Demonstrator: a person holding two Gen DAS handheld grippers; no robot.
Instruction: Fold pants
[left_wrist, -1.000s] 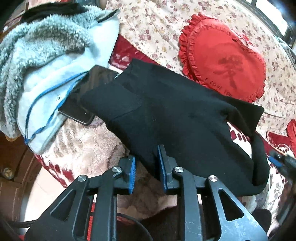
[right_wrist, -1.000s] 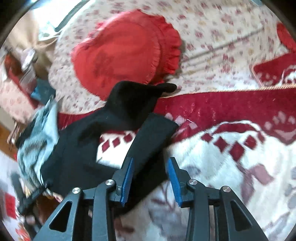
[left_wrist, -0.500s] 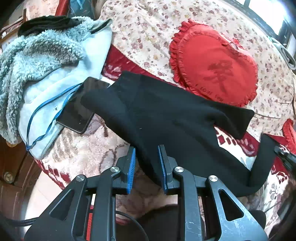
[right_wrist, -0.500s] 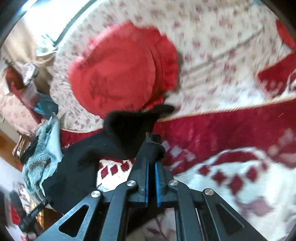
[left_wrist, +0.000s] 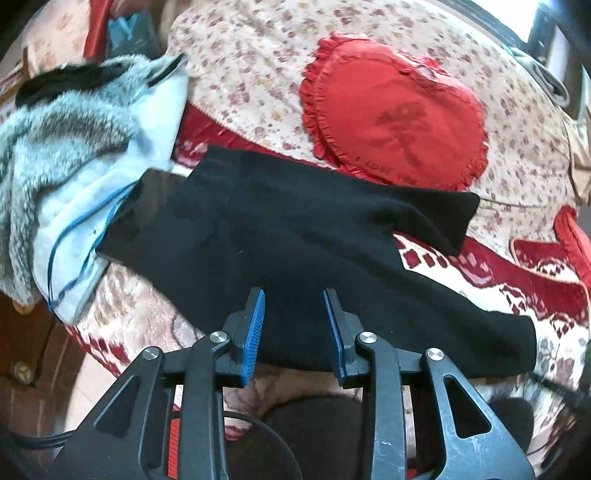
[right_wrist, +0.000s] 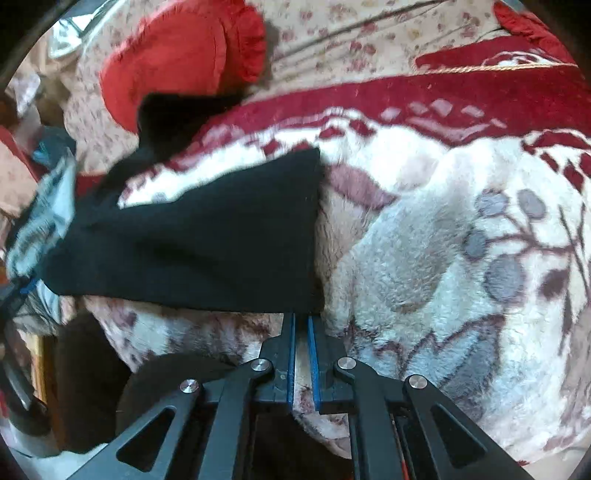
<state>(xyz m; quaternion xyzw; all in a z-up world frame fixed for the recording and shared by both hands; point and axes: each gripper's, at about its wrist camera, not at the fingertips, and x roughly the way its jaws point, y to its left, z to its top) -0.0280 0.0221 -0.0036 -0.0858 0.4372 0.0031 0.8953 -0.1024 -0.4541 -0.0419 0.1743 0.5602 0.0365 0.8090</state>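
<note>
Pants (left_wrist: 295, 236) lie spread flat on the blanket (right_wrist: 443, 258), waist at 9 o'clock over a phone (left_wrist: 147, 199), legs splayed toward 3. Left gripper (left_wrist: 295, 325) is apart, straddling the near edge at 6, not clamped. Right gripper (right_wrist: 301, 325) is nearly together at the near leg's hem corner; can't tell if cloth is pinched. Step looks like the first fold: next, bring the near leg over the far one, hems matched.

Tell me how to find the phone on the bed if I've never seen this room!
Start at the big red heart pillow on the flowery bedspread. Follow the black pants down to their far left end, beside the fluffy grey and pale blue blanket. The phone peeks out there: a flat, shiny dark slab with straight edges, partly covered by the pants.
</note>
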